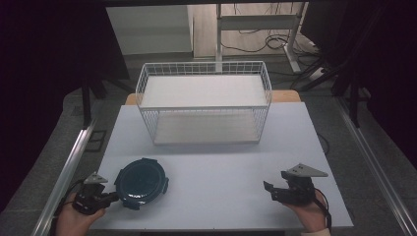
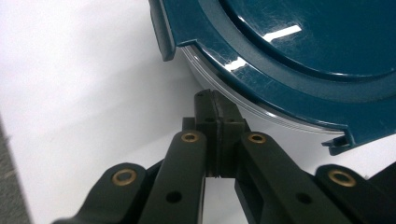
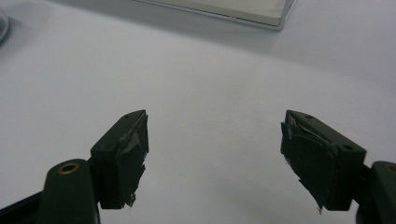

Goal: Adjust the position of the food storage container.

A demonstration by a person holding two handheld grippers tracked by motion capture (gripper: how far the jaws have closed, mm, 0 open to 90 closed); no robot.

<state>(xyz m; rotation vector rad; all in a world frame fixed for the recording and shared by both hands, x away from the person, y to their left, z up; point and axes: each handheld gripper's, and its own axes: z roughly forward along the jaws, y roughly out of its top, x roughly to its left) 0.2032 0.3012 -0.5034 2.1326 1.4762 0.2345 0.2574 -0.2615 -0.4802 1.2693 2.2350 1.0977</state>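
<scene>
The pale table (image 1: 211, 196) carries a white wire basket (image 1: 204, 101) at its far middle, reaching almost to the far edge, with a wide bare stretch of tabletop between the basket and the near edge. A round container with a dark teal lid (image 1: 141, 183) sits near the near left corner, close to the left edge and not far from the near edge, well apart from the basket. To its right the surface is open across to the right gripper (image 1: 273, 191), which is held low over the near right part of the table, some way in from the right edge; a hand (image 1: 311, 212) grips it from the near side. In the right gripper view its jaws stand wide apart with bare tabletop between them, holding nothing and touching nothing, and the basket's base (image 3: 224, 11) lies well ahead. The left gripper (image 1: 114, 196) sits at the near left corner, just beside the container's near left side, held by the person's left hand (image 1: 78, 219). In the left gripper view its jaws are pressed together, pads meeting with nothing between them, and their tips (image 2: 215, 105) reach the rim of the container (image 2: 289, 60), under the edge of the teal lid; whether they actually touch it I cannot tell.
</scene>
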